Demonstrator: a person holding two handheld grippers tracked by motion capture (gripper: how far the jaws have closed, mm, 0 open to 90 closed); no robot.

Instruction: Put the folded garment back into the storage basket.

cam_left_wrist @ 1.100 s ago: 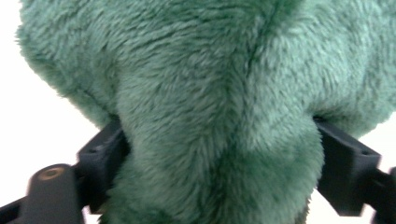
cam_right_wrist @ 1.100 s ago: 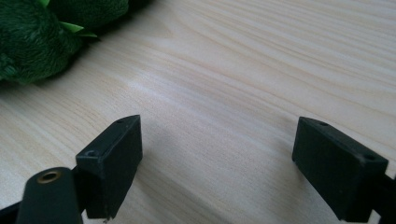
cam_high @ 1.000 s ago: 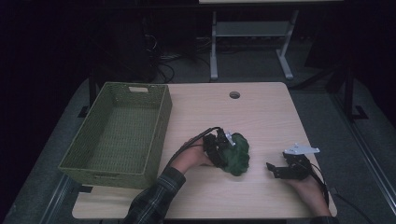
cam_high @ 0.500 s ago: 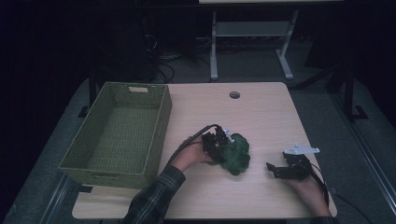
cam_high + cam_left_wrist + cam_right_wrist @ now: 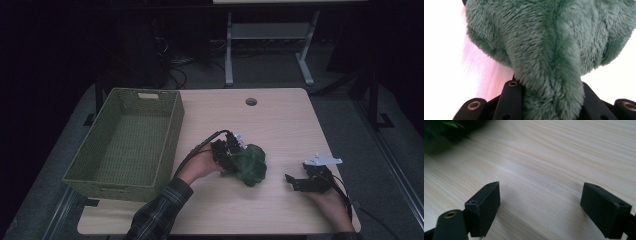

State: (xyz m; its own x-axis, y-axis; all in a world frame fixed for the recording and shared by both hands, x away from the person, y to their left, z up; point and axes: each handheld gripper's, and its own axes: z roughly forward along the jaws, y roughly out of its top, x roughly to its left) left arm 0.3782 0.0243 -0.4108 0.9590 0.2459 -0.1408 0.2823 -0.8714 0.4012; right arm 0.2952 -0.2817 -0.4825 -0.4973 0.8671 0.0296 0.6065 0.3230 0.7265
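- Left gripper (image 5: pixel 231 150) clamped on a fold of the green plush (image 5: pixel 549 50); jaws have just been closing, fur bunched between them
- Plush sits mid-tabletop toward the near edge, basket (image 5: pixel 170 130) to its left
- Advice: lift slowly, keep the pinch deep
- Long axis runs from the jaws toward the right edge; facing unclear
- Right gripper (image 5: pixel 540 205) open, empty, resting near the near right corner

High view looks down; tool views sit close, seemingly sharing the table (image 5: pixel 280 120).

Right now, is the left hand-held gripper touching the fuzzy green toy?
Touching. In the left gripper view, the left hand-held gripper pinches a fold of the green plush toy between its black jaws.
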